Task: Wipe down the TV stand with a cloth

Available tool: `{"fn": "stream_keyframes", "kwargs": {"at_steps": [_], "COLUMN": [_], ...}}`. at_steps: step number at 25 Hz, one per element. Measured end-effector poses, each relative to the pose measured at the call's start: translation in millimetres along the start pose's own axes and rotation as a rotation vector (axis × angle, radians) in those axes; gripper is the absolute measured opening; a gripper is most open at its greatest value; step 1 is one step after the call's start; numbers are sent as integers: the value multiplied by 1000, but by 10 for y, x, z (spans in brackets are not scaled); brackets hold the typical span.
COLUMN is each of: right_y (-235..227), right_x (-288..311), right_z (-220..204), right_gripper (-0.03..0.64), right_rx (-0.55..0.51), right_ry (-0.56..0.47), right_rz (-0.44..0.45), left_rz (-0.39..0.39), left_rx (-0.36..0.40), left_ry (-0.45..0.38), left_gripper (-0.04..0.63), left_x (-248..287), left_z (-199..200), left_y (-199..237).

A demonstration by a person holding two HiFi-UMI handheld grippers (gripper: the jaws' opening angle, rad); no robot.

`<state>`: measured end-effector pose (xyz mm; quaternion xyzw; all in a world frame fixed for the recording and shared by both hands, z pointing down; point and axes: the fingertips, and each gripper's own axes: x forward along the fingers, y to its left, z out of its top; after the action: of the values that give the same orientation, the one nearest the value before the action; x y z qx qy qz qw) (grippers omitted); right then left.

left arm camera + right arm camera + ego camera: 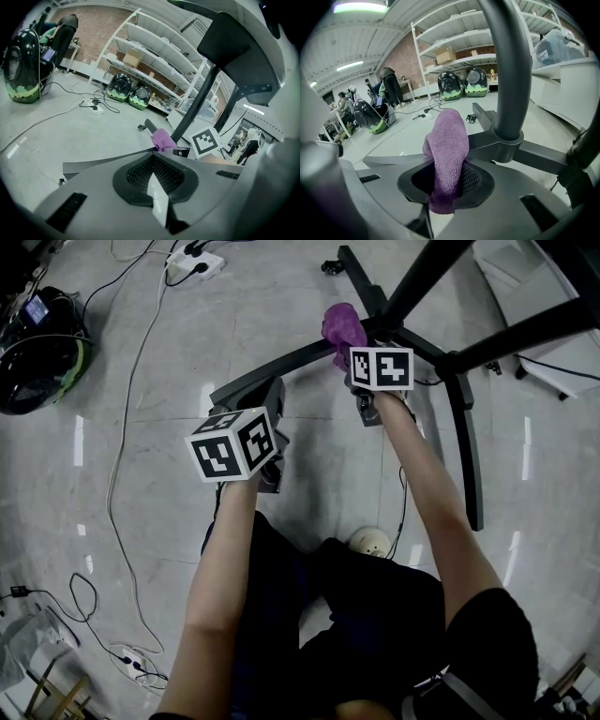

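Fingers: right gripper (347,357) is clenched on the purple cloth (446,154); left gripper (157,197) is closed on nothing
Cloth: held at the TV stand (464,427) base, beside the hub (506,140)
Risk: cloth could be pulled from the pinch if snagged on the hub or post (501,70)
Edges: narrow legs are easily overrun
Room: open floor is left on the left side, crossed by 1 cable (117,474)

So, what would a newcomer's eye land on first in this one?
The purple cloth stands out most: it is clamped in the right gripper and held at the dark grey TV stand base, near where its floor legs meet the upright posts. Next come the black-and-white marker cubes on both grippers at the centre of the head view, with the left gripper empty, jaws together, by one leg of the base.
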<state>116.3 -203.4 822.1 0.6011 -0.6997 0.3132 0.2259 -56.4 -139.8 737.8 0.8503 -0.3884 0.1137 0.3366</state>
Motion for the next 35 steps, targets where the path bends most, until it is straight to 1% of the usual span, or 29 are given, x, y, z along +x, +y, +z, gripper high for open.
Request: {"fn": "stream_keyframes", "kwargs": {"at_steps": [3,6,9,16,23,28,35], "right_y": [-134,-306,-418,-603,-843,-1067,-1340], "right_x": [-46,-96,-132,-185,-294,-384,-434], "right_z": [96,207,235,27,-96,-122,-155], "right_gripper": [89,89,89,89,89,89,89], "right_rx": [36,94,119,134,170,214,307], "right_ry": [-32,-68,-78,-43,-40,-65,-114], "right_rz": [-29,-55,-75,-111,-147,-177,-202], "left_rz": [-7,-14,-13,-36,-55,-65,-66], "left_rx": [1,2,-2,1,-5,1,9], "left_ry": [3,10,15,31,47,64,94], "left_gripper": [7,6,6,7,6,7,6], "left_x": [11,29,46,115,200,289,408], "left_z": [-7,-28,-46,-103,-174,-241,-324], "left_y": [-11,-13,-4,-89,-168,-238,-290]}}
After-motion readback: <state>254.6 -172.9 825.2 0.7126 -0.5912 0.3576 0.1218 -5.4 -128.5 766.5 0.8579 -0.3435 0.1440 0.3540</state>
